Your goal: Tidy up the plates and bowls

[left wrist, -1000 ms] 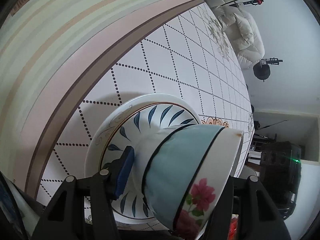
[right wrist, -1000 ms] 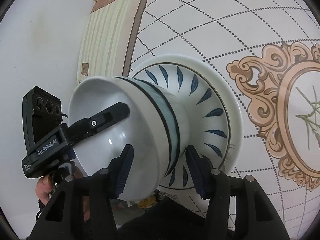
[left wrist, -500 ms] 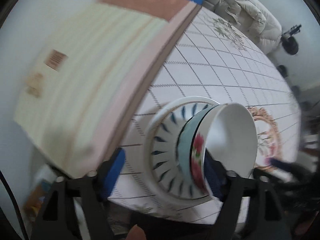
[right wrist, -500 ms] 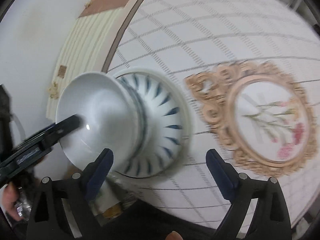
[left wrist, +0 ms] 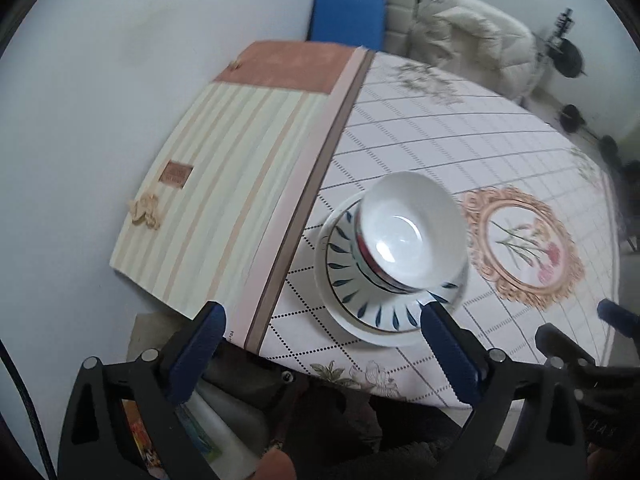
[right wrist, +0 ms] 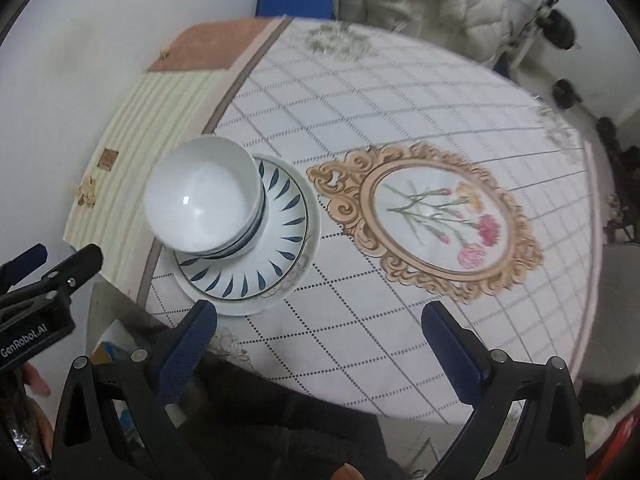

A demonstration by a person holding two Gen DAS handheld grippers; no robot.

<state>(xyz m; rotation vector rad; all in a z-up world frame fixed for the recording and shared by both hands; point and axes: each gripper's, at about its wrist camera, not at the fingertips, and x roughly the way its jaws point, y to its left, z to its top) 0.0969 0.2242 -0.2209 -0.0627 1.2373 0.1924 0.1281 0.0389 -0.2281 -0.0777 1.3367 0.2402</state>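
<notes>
A stack of white bowls [left wrist: 408, 236] with dark rim lines stands on a plate with blue leaf marks [left wrist: 360, 304], near the table's front left corner. It also shows in the right wrist view: bowls [right wrist: 204, 200], plate [right wrist: 276, 252]. My left gripper [left wrist: 320, 344] is open and empty, above and in front of the stack. My right gripper [right wrist: 320, 344] is open and empty, right of the stack over the table's front edge. The left gripper's body shows at the left of the right wrist view [right wrist: 44, 280].
The table has a white checked cloth with an orange framed flower print [right wrist: 432, 220] right of the plate. A striped cloth [left wrist: 224, 184] lies at the table's left side by the wall. A blue chair [left wrist: 348, 20] and a white sofa [left wrist: 472, 36] stand behind the table.
Both grippers let go of the bowls and pulled back and up from the stack. The top bowl, tilted in my grip a second ago, now rests upright on the stack.
</notes>
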